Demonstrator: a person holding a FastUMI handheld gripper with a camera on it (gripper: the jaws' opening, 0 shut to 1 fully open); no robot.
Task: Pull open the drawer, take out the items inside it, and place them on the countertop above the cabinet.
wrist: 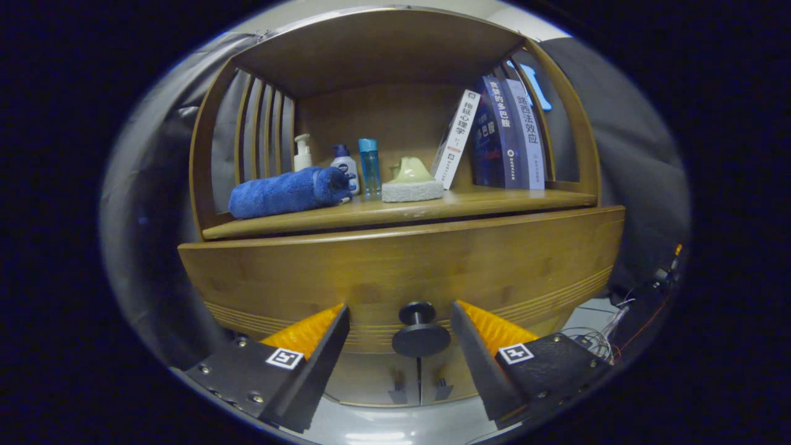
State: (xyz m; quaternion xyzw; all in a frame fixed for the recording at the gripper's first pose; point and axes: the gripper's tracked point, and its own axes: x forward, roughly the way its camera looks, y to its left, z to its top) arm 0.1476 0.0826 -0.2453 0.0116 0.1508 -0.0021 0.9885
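Note:
A wooden cabinet fills the view, its drawer front point(401, 272) closed below the countertop point(494, 201). A dark round knob point(419, 337) sticks out from the drawer's lower middle. My gripper point(398, 318) is open, one finger on each side of the knob, with gaps between the pads and the knob. Nothing is held. The drawer's inside is hidden.
On the countertop lie a rolled blue towel point(287, 193), a white pump bottle point(302, 154), a small white bottle point(343, 165), a blue bottle point(369, 165), a pale sponge with a green piece on it point(411, 183) and three leaning books point(500, 136). Cables point(609, 334) lie lower right.

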